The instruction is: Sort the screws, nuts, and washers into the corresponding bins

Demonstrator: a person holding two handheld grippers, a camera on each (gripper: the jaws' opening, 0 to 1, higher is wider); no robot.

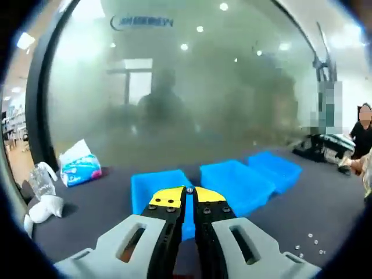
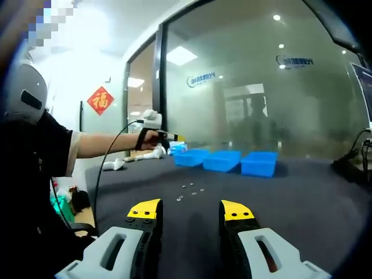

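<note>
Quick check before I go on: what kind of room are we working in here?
Likely an office or lab. A frosted glass partition with a logo stands behind the dark table, recessed ceiling lights show above, and three blue bins sit ready for sorting.

Three blue bins (image 2: 224, 160); about six small fasteners (image 2: 190, 189).
</note>
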